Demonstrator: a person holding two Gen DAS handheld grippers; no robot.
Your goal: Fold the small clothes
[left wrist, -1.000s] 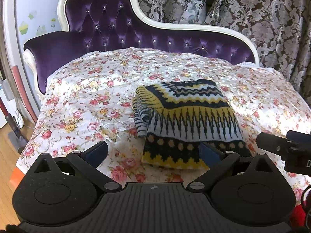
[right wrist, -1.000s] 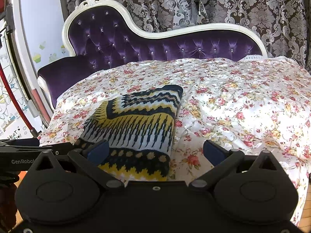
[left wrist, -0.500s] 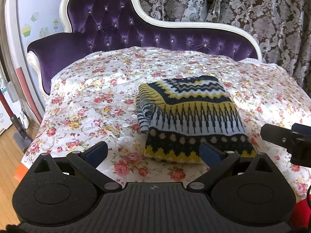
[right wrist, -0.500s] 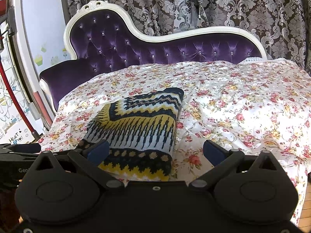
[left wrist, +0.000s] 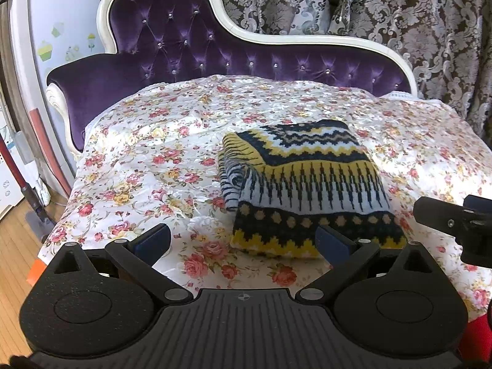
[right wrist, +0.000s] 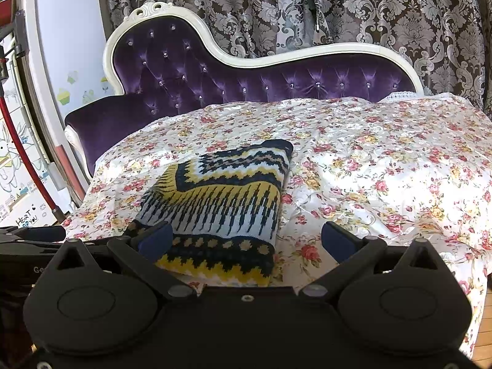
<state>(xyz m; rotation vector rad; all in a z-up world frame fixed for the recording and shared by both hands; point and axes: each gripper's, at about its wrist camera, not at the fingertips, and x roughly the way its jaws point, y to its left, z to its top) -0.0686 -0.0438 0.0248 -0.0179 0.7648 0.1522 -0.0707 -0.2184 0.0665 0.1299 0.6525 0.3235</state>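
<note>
Withdrawal is under way: across the last second both of your grippers are backing off from the folded knit, and in each wrist view the sofa back and curtain are sitting lower and farther than before, while more of the flowered cover is showing between your fingers and the garment.

The left gripper (left wrist: 243, 243) is carrying its jaws wide apart with nothing between them; its right finger is only overlapping the near corner of the sweater (left wrist: 303, 190) in the picture, and I cannot tell whether it is touching. The right gripper (right wrist: 246, 241) is likewise spread open and empty, its left finger overlapping the sweater's (right wrist: 221, 206) front hem in that view.

The sweater is lying as a compact rectangle on the floral bedspread (left wrist: 147, 166), near the front edge of the purple sofa (left wrist: 184, 52), with the yellow zigzag hem facing you. It is not shifting position on the cover during your retreat. A bunched fold of striped fabric is protruding at its left side, so the packet is not perfectly square.

Judgement: you are releasing a finished fold. The task is looking essentially complete for this garment, barring a tidy-up of that left bulge. No other garment is showing on the cover.
</note>
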